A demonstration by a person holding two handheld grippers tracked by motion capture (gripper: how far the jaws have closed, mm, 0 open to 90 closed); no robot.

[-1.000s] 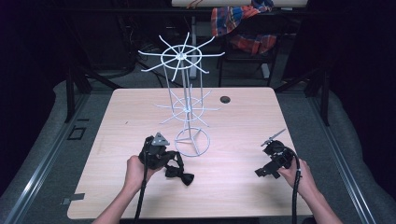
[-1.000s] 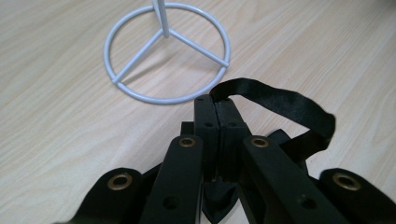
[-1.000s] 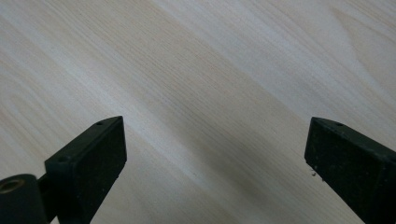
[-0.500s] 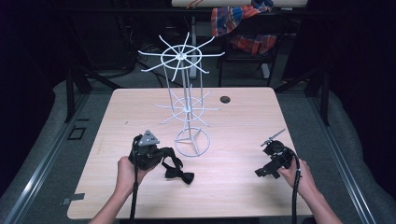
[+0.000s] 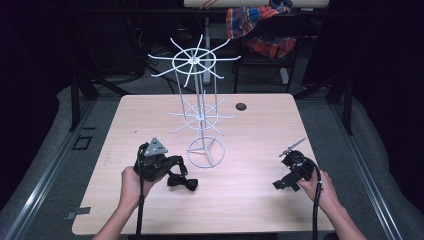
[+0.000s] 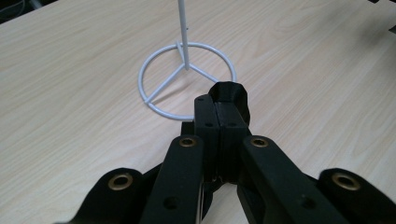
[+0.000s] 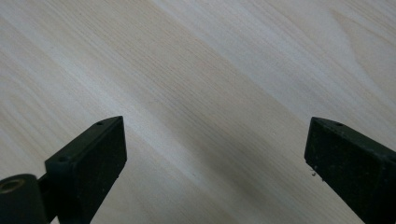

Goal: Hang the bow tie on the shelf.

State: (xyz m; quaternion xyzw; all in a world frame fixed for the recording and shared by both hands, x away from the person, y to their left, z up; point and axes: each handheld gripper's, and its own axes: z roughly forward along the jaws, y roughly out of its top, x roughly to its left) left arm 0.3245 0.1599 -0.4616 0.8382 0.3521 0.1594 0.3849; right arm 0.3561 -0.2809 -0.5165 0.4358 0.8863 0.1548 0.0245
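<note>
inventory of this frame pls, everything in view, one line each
table: 1, light wood, centre of the high view
wire rack: 1, white, two tiers of spokes, ring base mid-table
bow tie: 1, black, on the table beside the rack base, pinched by the left gripper
small round thing: 1, dark, far side of the table
plaid cloth: 1, red and blue, behind the table
left gripper: black, jaws shut
right gripper: black, jaws wide apart, empty

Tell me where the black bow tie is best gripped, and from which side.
At its narrow centre knot, coming in low from the person's near-left, away from the wire rack's base ring. The bow tie lies flat with wider floppy wings; the left gripper seems already shut across it there.
</note>
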